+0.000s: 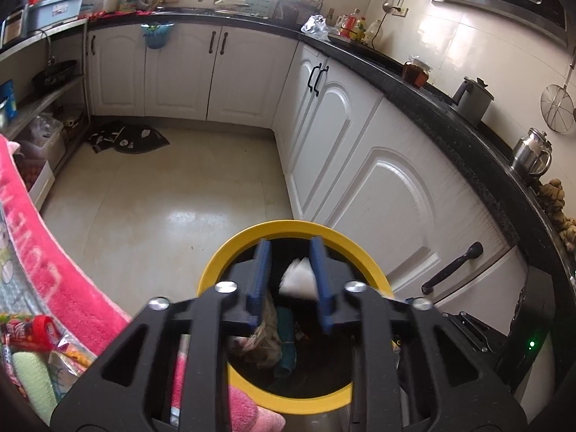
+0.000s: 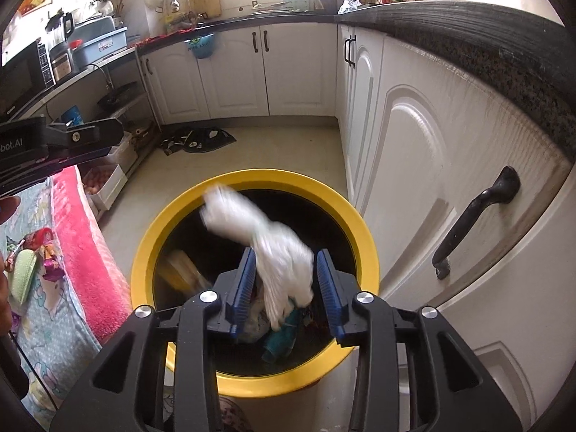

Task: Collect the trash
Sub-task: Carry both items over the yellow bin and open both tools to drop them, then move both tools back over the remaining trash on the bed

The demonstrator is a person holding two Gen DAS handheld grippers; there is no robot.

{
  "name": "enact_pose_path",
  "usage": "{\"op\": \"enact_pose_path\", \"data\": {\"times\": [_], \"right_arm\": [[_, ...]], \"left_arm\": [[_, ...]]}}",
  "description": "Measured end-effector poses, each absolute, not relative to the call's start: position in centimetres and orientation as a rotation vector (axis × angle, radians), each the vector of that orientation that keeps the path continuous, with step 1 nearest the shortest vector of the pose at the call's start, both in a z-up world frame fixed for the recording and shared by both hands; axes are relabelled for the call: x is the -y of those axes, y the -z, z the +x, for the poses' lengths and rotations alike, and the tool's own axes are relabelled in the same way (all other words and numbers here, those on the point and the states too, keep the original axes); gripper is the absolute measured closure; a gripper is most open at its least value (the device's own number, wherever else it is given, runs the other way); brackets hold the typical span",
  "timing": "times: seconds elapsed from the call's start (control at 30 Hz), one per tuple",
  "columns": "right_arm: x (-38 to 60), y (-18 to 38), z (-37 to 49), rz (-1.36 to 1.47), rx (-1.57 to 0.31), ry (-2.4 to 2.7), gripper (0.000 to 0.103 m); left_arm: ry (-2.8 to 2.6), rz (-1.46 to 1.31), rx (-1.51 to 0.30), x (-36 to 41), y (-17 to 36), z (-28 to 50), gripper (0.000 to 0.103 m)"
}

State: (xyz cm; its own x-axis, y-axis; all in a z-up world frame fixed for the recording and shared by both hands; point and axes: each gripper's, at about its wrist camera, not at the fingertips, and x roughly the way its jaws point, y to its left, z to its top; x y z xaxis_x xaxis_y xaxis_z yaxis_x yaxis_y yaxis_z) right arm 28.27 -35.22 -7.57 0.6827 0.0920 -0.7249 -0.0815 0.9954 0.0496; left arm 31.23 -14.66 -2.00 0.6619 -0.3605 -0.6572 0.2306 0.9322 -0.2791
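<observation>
A yellow-rimmed trash bin (image 1: 230,255) (image 2: 172,205) stands on the kitchen floor under both grippers, with dark inside and mixed trash at its bottom. My left gripper (image 1: 289,257) is open above the bin mouth; a blurred white tissue (image 1: 298,279) shows between its blue pads, falling free. My right gripper (image 2: 286,266) is open above the bin. A blurred crumpled white paper (image 2: 259,230) drops between its pads into the bin. A blurred yellow-brown piece (image 2: 181,270) is falling at the bin's left side.
A pink-edged cloth surface (image 2: 82,244) with wrappers and a red packet (image 1: 32,331) lies left of the bin. White cabinets (image 2: 432,180) with black handles stand close on the right. A dark mat (image 1: 133,138) lies on the floor. The left gripper's body (image 2: 54,140) juts in at left.
</observation>
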Motion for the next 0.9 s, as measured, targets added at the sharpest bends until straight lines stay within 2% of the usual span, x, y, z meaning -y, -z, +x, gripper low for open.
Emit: {"op": "enact_pose_path", "data": {"times": [0.1, 0.17, 0.2, 0.27, 0.33, 0.4, 0.6, 0.83, 0.9], "right_arm": [[35.3, 7.5, 28.0, 0.018, -0.807, -0.093, 0.058], [35.4, 7.4, 27.8, 0.014, -0.802, -0.087, 0.056], [35.4, 7.3, 27.7, 0.014, -0.800, -0.085, 0.054], [35.5, 7.2, 27.2, 0.016, -0.789, -0.079, 0.049], [35.5, 6.9, 26.8, 0.017, -0.779, -0.071, 0.043], [35.4, 6.6, 26.2, 0.018, -0.767, -0.066, 0.039], [35.2, 5.1, 25.1, 0.023, -0.714, -0.059, 0.030], [34.3, 2.8, 23.8, 0.016, -0.654, -0.080, 0.028], [34.3, 2.2, 23.6, 0.017, -0.639, -0.085, 0.025]], "left_arm": [[0.330, -0.180, -0.785, 14.4, 2.0, 31.2, 0.066], [0.323, -0.183, -0.789, 14.2, 2.0, 31.0, 0.054], [0.319, -0.185, -0.788, 14.0, 2.0, 30.9, 0.051], [0.299, -0.184, -0.792, 13.6, 1.8, 30.6, 0.032], [0.279, -0.183, -0.796, 13.1, 1.7, 30.3, 0.020], [0.265, -0.182, -0.790, 12.6, 1.4, 29.7, 0.013], [0.232, -0.183, -0.767, 11.1, 0.3, 27.8, 0.011], [0.207, -0.191, -0.720, 9.5, -1.3, 25.4, 0.011], [0.204, -0.201, -0.709, 9.0, -1.7, 24.8, 0.011]]}}
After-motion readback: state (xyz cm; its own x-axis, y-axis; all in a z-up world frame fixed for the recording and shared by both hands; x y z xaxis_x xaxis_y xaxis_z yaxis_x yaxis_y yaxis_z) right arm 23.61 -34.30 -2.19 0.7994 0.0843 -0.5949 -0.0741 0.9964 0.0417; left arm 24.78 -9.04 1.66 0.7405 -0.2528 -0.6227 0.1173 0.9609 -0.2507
